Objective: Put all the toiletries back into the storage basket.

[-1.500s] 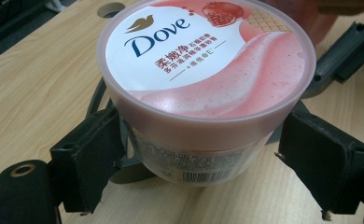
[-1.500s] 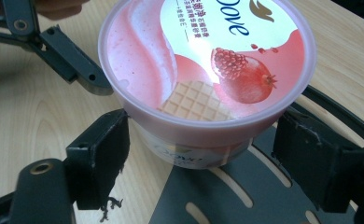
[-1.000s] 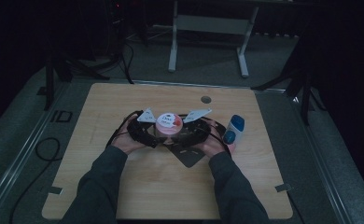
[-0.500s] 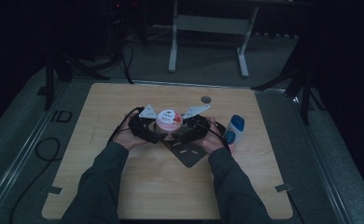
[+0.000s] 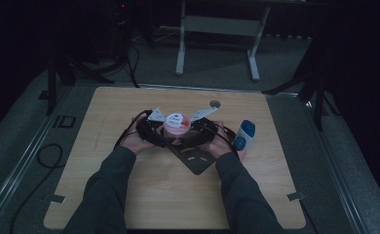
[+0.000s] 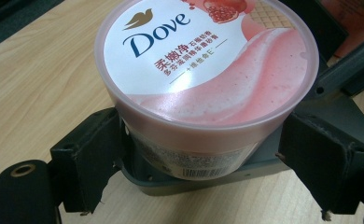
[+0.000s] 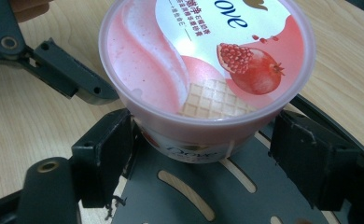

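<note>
Both hand-held grippers meet at the pink Dove tub [image 5: 177, 124] near the middle of the surface [image 5: 129, 195]. From the left hand-held gripper [image 6: 201, 168], its two black jaws stand wide, one pad pressed against the tub's wall on one side and the other pad showing a sliver of gap, so I cannot tell whether it truly grips. The right hand-held gripper [image 7: 199, 161] is spread just as wide around the opposite side of the tub; its near pad touches the wall, its far pad sits just clear.

The tub stands upright, its axis vertical, lid facing up with the Dove lettering and the pomegranate picture showing. It rests on a dark grey slotted plate [image 5: 198, 163] that lies flat on the wood.

Just beside the person's right hand stands a blue and white bottle [image 5: 243, 134], apart from the tub.
</note>
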### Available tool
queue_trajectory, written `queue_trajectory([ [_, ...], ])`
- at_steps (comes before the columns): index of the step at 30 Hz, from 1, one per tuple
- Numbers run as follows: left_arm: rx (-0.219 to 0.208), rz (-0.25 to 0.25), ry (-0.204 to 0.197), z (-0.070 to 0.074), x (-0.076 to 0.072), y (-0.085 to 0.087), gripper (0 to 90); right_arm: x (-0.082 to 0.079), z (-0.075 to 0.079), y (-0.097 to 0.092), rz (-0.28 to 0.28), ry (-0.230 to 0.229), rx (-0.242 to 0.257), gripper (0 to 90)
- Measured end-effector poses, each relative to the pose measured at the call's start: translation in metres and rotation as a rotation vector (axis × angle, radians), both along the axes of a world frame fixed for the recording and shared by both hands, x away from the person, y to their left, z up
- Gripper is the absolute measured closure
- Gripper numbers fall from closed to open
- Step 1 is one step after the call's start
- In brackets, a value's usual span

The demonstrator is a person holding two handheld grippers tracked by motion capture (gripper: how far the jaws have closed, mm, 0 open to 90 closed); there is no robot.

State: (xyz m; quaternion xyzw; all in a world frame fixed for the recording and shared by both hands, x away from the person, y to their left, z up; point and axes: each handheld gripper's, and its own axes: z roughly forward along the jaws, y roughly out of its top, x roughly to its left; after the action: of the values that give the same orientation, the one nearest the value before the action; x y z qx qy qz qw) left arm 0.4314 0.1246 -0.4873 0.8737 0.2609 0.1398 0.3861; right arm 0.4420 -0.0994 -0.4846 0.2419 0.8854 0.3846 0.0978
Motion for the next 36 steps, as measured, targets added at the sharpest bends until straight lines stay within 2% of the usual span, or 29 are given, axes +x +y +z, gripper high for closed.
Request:
queue_trajectory([
  [5,0.010,0.007,0.004,-0.001,0.003,-0.002,13.7,0.003,0.002,0.001,-0.008,-0.009,-0.029,20.8],
  [8,0.030,0.015,-0.009,-0.003,0.002,-0.005,13.7,0.004,0.001,0.003,-0.009,-0.008,-0.049,20.8],
  [11,0.031,0.014,-0.001,-0.004,0.003,-0.005,13.7,0.005,0.000,0.004,-0.011,0.003,-0.060,20.8],
  [20,0.039,0.021,0.028,-0.011,0.007,-0.004,13.7,0.008,-0.006,0.007,-0.015,0.024,-0.081,20.8],
  [27,0.050,0.028,0.037,-0.015,0.008,-0.004,13.7,0.010,-0.011,0.010,-0.030,0.051,-0.077,20.9],
  [33,0.057,0.033,0.053,-0.022,0.009,-0.004,13.7,0.011,-0.016,0.013,-0.031,0.061,-0.106,20.9],
  [36,0.058,0.035,0.056,-0.023,0.010,-0.004,13.7,0.012,-0.018,0.013,-0.035,0.067,-0.103,20.9],
])
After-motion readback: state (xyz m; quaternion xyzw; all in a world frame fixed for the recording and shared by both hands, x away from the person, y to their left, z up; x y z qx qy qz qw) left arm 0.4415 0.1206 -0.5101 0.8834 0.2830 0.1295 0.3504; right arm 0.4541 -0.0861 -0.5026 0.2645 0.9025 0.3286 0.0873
